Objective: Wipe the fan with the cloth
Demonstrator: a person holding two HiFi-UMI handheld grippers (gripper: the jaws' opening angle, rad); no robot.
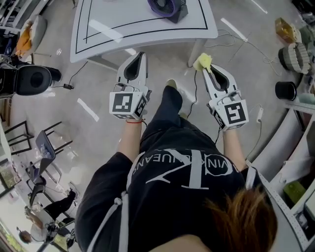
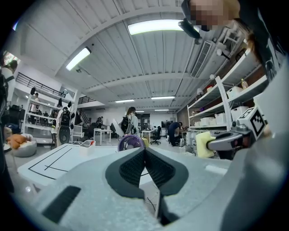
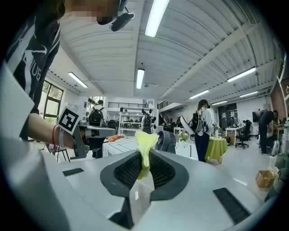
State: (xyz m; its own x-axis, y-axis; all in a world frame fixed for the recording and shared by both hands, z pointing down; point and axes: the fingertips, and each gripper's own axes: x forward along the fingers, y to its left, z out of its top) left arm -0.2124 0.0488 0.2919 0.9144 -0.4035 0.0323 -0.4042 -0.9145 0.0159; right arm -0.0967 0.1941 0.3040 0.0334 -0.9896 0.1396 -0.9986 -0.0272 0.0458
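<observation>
A small purple fan [image 1: 167,9] stands on the white table [image 1: 98,34] at the top of the head view; it shows beyond the jaws in the left gripper view [image 2: 131,142] and partly behind the cloth in the right gripper view [image 3: 166,140]. My right gripper [image 1: 209,68] is shut on a yellow cloth [image 1: 202,62], which sticks up between its pads [image 3: 145,146]. My left gripper [image 1: 141,55] is shut with nothing in it, its tips just short of the table's near edge. Both grippers are held level over the floor, short of the fan.
A black cable [image 1: 195,91] runs down from the table across the grey floor. A black speaker [image 1: 30,79] sits at the left, chairs [image 1: 47,147] lower left. Pots and a black cup [image 1: 285,90] lie at the right beside shelving [image 1: 295,162]. People stand far off in the room.
</observation>
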